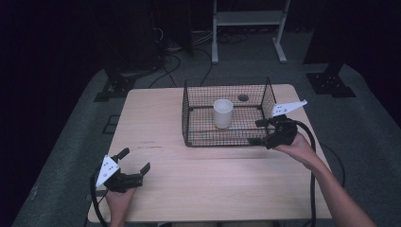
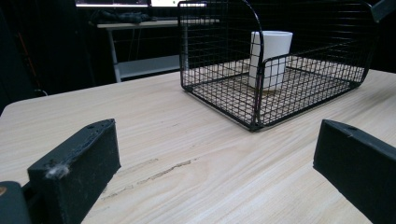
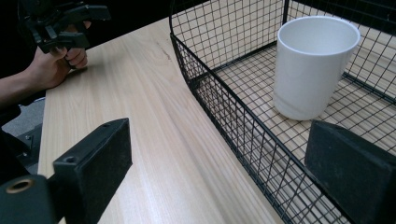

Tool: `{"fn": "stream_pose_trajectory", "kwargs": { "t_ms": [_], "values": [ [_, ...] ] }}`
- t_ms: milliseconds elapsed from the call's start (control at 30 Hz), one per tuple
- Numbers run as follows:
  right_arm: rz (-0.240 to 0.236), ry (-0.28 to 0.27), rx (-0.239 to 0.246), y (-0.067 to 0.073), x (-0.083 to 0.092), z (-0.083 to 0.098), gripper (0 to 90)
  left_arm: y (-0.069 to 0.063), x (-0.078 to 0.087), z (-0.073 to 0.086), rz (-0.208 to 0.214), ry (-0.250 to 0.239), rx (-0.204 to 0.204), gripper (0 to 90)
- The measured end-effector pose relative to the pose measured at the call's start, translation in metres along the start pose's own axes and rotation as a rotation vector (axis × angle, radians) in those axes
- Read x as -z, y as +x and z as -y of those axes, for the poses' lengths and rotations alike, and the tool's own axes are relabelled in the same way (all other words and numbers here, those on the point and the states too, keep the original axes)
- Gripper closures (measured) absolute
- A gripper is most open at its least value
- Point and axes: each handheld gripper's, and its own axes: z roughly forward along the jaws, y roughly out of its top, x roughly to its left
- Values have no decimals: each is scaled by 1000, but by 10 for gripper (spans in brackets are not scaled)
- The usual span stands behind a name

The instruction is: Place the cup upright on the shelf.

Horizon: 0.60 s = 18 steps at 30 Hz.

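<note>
Progress looks early: nothing is grasped, and the white cup (image 1: 222,113) stands untouched inside the wire basket (image 1: 189,123) on the tabletop (image 1: 213,179). The right hand-held gripper (image 1: 258,132) sits at the basket's near right corner with its jaws spread wide. In the right gripper view one jaw hangs over the bare wood outside the mesh and the other over the basket floor, so the low front wall runs between them; whether either jaw touches the wire I cannot tell. The cup is near that gripper but clearly apart from it. The left hand-held gripper (image 1: 135,163) rests low over the near left part of the tabletop, well apart from the basket, jaws likewise released and empty.

Judging from this, what remains is everything: either reaching in for the cup or taking hold of the basket's edge, then moving it.

The cup stands upright, its long axis vertical, mouth open toward the ceiling and narrower base on the mesh floor, roughly central in the basket. The basket's longer side runs left to right across the tabletop.
</note>
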Motion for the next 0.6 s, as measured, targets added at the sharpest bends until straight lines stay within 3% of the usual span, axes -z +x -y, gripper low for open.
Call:
{"fn": "stream_pose_trajectory", "kwargs": {
  "t_ms": [600],
  "values": [
    [23,-12,-17,1,13,22,67,0,0,0,-1,2,-2,0]
  ]
}}
